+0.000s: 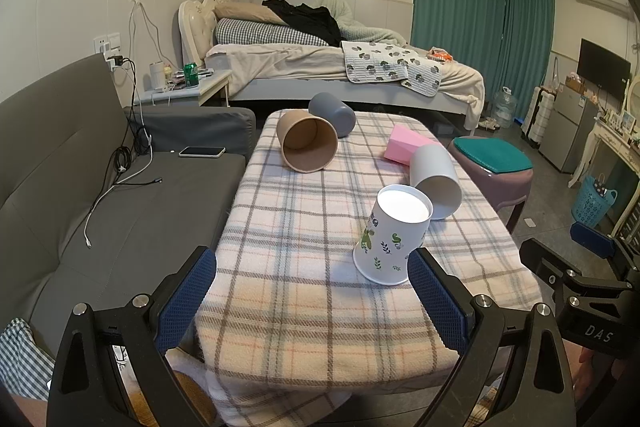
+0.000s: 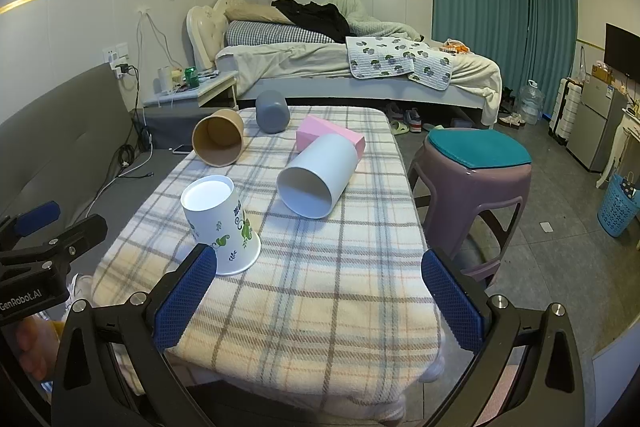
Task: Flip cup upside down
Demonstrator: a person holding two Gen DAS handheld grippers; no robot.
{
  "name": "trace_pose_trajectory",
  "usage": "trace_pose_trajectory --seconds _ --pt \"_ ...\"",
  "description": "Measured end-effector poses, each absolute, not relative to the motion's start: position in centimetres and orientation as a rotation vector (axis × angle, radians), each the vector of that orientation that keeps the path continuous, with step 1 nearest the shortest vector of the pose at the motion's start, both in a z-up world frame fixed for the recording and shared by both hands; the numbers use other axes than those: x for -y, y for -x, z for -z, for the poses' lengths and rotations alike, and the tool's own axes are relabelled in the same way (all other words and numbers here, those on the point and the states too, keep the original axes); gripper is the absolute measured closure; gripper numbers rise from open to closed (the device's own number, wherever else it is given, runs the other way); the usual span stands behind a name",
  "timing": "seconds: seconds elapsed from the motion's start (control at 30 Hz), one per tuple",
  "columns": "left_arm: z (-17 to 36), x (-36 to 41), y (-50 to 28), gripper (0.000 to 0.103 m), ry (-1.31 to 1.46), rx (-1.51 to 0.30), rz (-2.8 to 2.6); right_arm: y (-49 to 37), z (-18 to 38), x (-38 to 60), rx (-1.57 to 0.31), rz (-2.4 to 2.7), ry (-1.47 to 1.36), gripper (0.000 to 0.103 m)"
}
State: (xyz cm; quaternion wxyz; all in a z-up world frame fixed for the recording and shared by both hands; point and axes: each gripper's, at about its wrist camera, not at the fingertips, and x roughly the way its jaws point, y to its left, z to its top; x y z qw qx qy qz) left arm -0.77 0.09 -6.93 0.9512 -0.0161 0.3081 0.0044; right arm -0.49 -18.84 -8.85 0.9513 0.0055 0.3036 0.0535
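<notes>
Cup (image 1: 390,235) inverted, seemingly, on table (image 1: 304,307)

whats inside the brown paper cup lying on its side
Nothing visible: the brown paper cup shows a bare inner wall and base. The inner wall nearest the camera is hidden by its rim.

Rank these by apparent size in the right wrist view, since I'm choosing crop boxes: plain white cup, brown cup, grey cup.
1. plain white cup, largest, though nearest the camera.
2. brown cup.
3. grey cup, smallest, though farthest away.

A lived-in home bedroom: unmade bed (image 1: 320,63), grey sofa (image 1: 80,163), teal curtains (image 1: 472,7), wall television (image 1: 602,69).
</notes>
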Motion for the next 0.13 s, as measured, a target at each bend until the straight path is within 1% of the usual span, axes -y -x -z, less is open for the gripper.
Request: trace_pose_trajectory --seconds 0.13 --pt "7.11 0.06 0.77 0.004 0.032 -0.629 0.000 0.55 8.95 18.86 -0.619 -0.108 -0.010 0.000"
